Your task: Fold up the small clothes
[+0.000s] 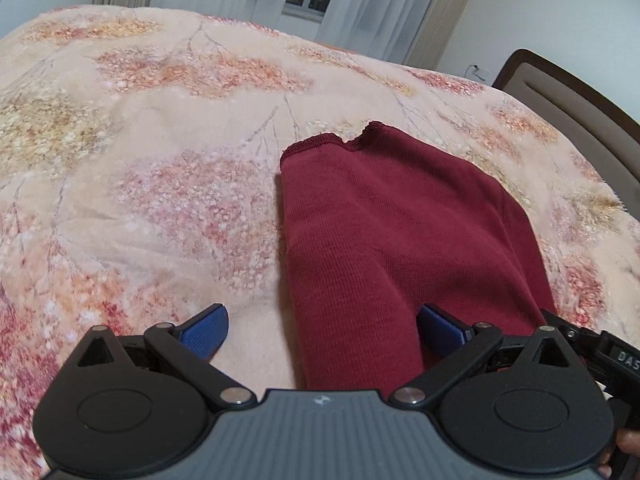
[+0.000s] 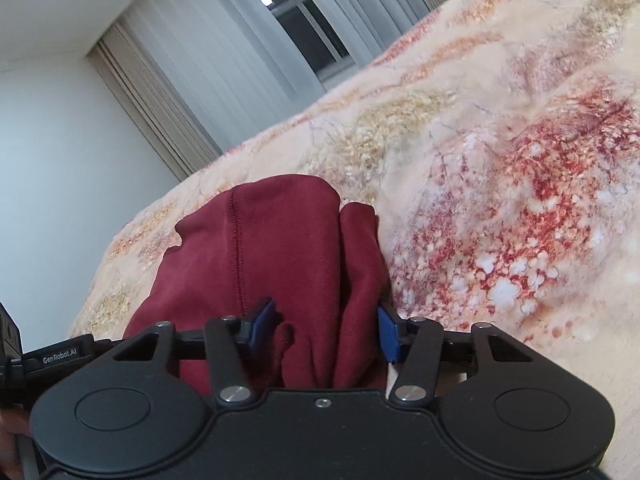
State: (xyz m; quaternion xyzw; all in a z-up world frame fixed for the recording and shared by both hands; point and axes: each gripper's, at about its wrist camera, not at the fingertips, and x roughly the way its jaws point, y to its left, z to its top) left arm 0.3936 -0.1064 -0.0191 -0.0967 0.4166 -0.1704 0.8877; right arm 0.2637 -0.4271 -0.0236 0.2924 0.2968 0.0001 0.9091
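My left gripper (image 1: 322, 330) spread wide over garment (image 1: 400, 232) edge on blanket (image 1: 140, 160). My right gripper (image 2: 326, 330) half-spread, bunched garment (image 2: 280, 248) between pads at 6 o'clock, grip uncertain.

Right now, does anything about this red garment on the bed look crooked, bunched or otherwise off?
Yes. The dark red garment is bunched near the right gripper, with raised folds running lengthwise between its blue pads. In the left wrist view its far hem is uneven, one corner stepped above the other. Nothing looks torn or spilled on the floral blanket.
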